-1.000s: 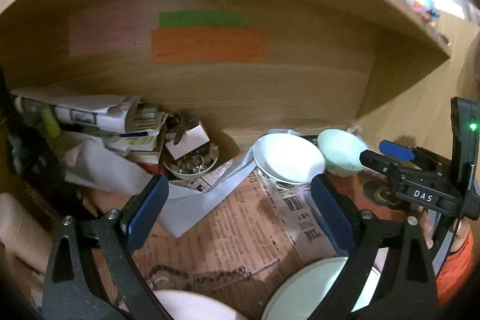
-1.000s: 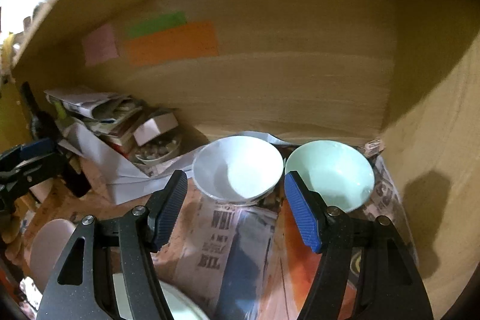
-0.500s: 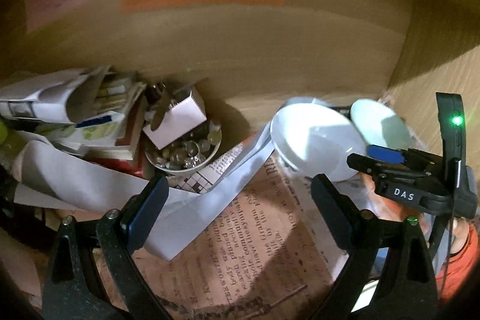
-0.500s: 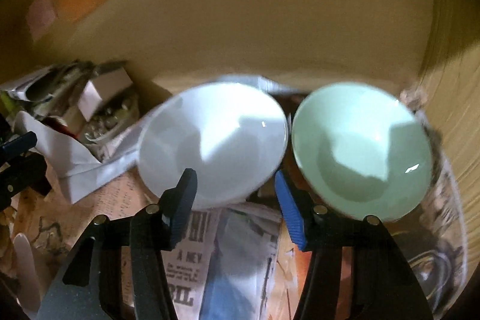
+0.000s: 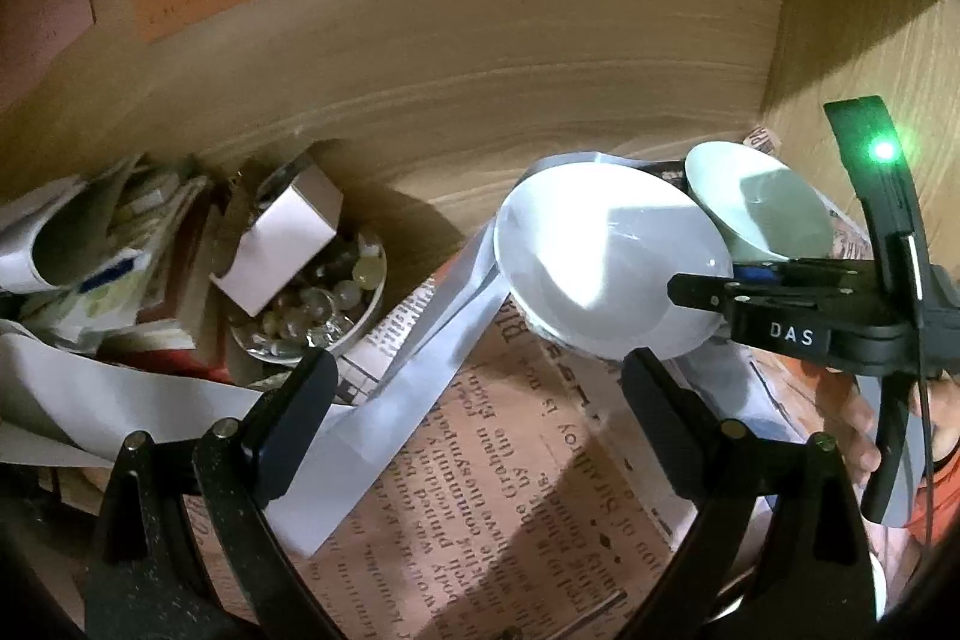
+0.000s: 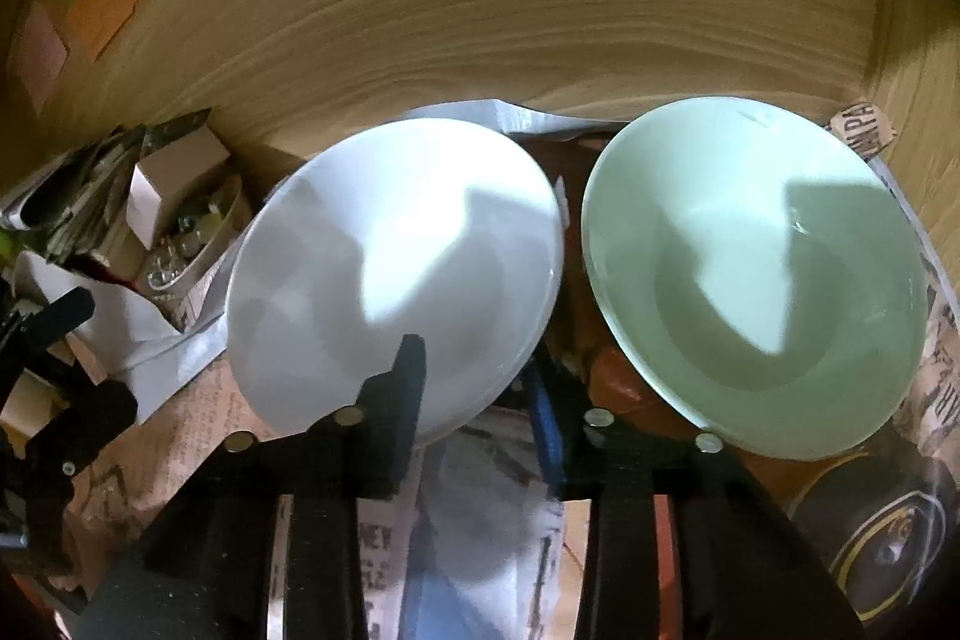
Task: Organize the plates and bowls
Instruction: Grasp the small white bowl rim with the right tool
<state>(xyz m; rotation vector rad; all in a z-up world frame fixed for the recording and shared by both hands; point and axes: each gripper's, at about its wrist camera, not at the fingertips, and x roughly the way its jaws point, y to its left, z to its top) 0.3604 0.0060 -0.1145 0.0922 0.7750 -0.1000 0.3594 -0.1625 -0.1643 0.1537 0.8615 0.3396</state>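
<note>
left gripper (image 5: 474,418): jaws spread, empty, short of the white bowl (image 6: 396,274) and to its left | right gripper (image 6: 474,388): nearer; jaws have just been closing and now pinch the white bowl's near rim, one finger inside | green bowl (image 6: 756,280): just right of the white bowl, apart

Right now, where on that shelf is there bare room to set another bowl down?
The newspaper in front of the white bowl lies bare. The left is crowded with papers and a trinket bowl; the green bowl fills the right corner.
</note>
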